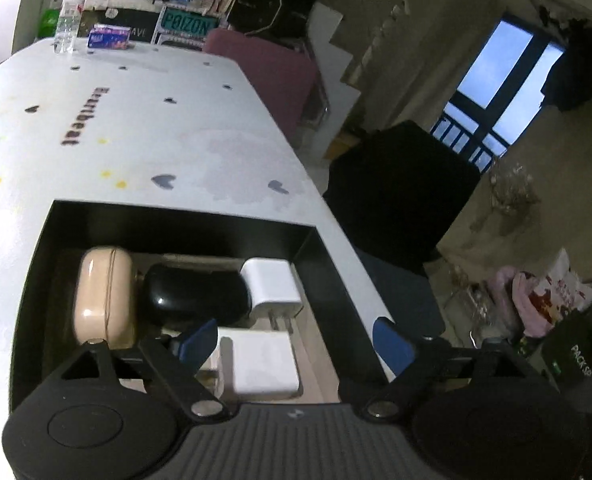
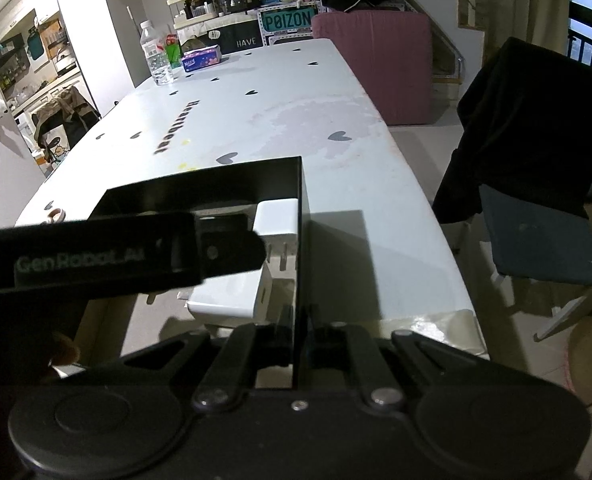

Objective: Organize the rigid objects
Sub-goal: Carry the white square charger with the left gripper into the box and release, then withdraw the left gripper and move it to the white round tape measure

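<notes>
Holding the black box (image 2: 224,188) by its thin right-hand wall, the right gripper (image 2: 299,344) has its fingers closed on that wall, one inside and one outside, near the table's front edge. The wall is a flat, stiff, matte sheet; it probably flexes a little under load, so a pinch low on the wall, close to a corner, is judged the steadier hold.

The left gripper (image 1: 296,340) hovers over the box with its blue-padded fingers spread wide and nothing between them; one pad is above the contents, the other outside the right wall.

Contents, all inside the box (image 1: 176,216):
- Beige case (image 1: 104,300): rounded, glossy shell, left side. Likely light but slippery; grip across its narrow width.
- Black case (image 1: 196,296): rounded, glossy, touching the beige case. Same handling.
- White charger (image 1: 272,288): hard plastic block with metal prongs pointing toward the camera. Grip the flat faces, not the prongs.
- White adapter (image 1: 262,364): larger, smooth square block, nearest the camera, just beside the charger.

All items appear rigid and unlikely to deform. The white table (image 1: 136,140) is smooth, with heart prints; the box may slide on it easily.
</notes>
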Demonstrator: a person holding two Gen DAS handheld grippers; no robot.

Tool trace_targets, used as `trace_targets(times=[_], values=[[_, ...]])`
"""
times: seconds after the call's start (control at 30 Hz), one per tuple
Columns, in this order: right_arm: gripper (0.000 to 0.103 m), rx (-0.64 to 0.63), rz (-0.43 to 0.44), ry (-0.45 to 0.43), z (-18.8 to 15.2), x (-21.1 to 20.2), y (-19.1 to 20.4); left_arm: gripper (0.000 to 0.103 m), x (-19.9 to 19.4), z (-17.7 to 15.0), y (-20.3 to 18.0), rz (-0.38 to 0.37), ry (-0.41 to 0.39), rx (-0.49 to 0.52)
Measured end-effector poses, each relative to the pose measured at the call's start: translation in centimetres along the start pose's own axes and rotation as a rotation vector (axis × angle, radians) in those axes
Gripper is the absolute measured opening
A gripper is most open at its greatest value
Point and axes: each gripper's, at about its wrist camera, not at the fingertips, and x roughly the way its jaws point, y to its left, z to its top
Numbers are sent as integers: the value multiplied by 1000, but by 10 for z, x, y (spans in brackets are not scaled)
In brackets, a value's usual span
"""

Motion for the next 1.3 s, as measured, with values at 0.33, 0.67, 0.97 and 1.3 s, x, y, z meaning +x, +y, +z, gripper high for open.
trace_targets(times=[0.33, 0.67, 0.97, 1.3], values=[[7, -3, -3, 0, 0, 1, 0, 61, 13, -3, 19, -48, 93, -120], [7, -5, -4, 0, 0, 1, 1, 57, 23, -3, 21, -94, 75, -173], [7, -3, -3, 0, 0, 1, 0, 86, -4, 1, 12, -2, 68, -42], [7, -2, -2, 0, 0, 1, 0, 103, -41, -4, 10, 45, 56, 54]])
